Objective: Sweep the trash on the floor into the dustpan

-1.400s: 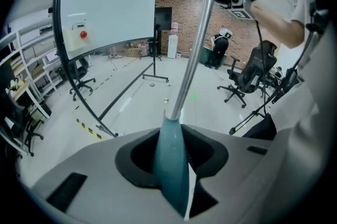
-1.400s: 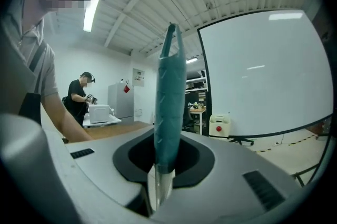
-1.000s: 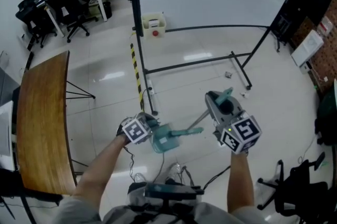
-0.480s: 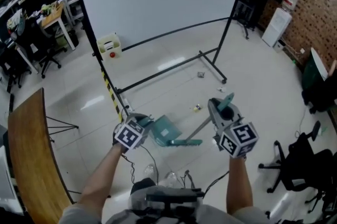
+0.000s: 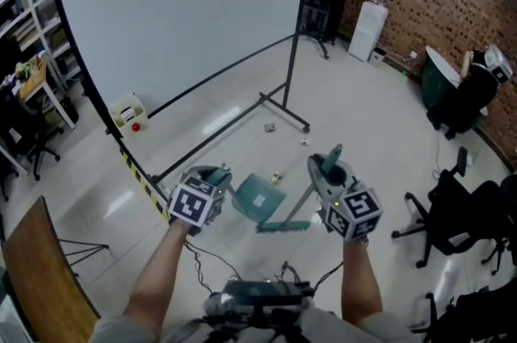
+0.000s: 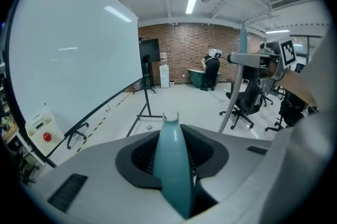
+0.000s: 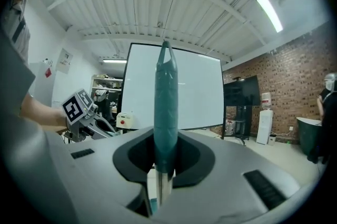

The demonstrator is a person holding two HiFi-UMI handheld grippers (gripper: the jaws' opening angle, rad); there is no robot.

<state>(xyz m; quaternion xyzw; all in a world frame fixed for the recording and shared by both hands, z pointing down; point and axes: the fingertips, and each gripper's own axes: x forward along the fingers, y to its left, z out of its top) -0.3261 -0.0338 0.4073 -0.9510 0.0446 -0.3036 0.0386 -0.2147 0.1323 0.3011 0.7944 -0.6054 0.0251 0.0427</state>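
Head view: left gripper [image 5: 218, 177] was clamped on the dustpan [image 5: 258, 201] handle, right gripper [image 5: 326, 169] on the broom [image 5: 284, 226] shaft. 3 trash scraps [image 5: 277, 177] lay near the whiteboard stand [image 5: 284, 112]; dustpan lip needed seating flat beside them.

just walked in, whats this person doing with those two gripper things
A person holds a two-jaw gripper in each hand. The left gripper is shut on the handle of a teal plastic dustpan. The right gripper is shut on the teal grip of a metal-poled broom, whose head sits close beside the pan. A few small scraps of trash lie on the pale floor near the black frame of a big white screen. The pan looks empty.
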